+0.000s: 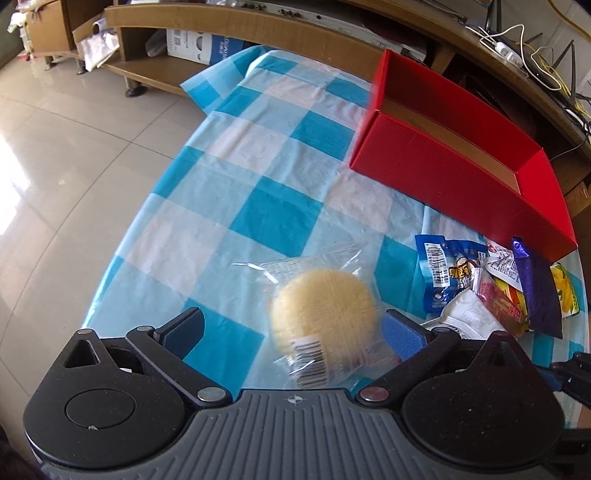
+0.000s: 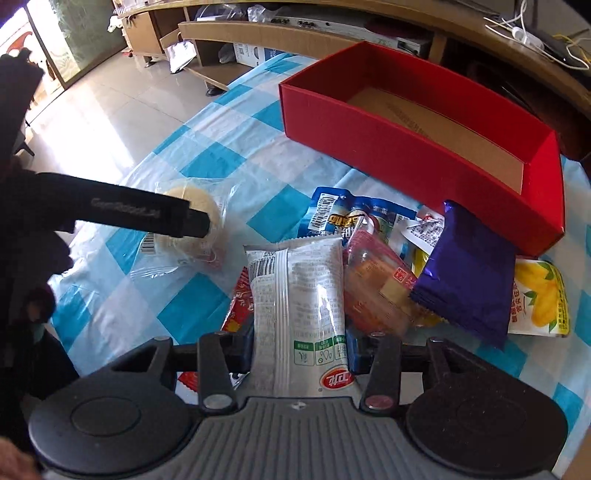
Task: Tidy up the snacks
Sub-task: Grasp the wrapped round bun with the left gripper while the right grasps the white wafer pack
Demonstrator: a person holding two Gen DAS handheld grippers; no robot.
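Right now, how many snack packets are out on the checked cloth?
At least 8: round cake alone at left; white packet in the right gripper, over a red one; blue, pink, small white, purple, yellow. More may hide.

Daylight floods in from the left, glaring white off the floor tiles [image 1: 48, 155] beside the checked tablecloth [image 1: 229, 177]. Round cake [image 1: 325, 317] on that cloth smears with motion blur. Fisheye bends the shelf [image 1: 258, 33] behind it.
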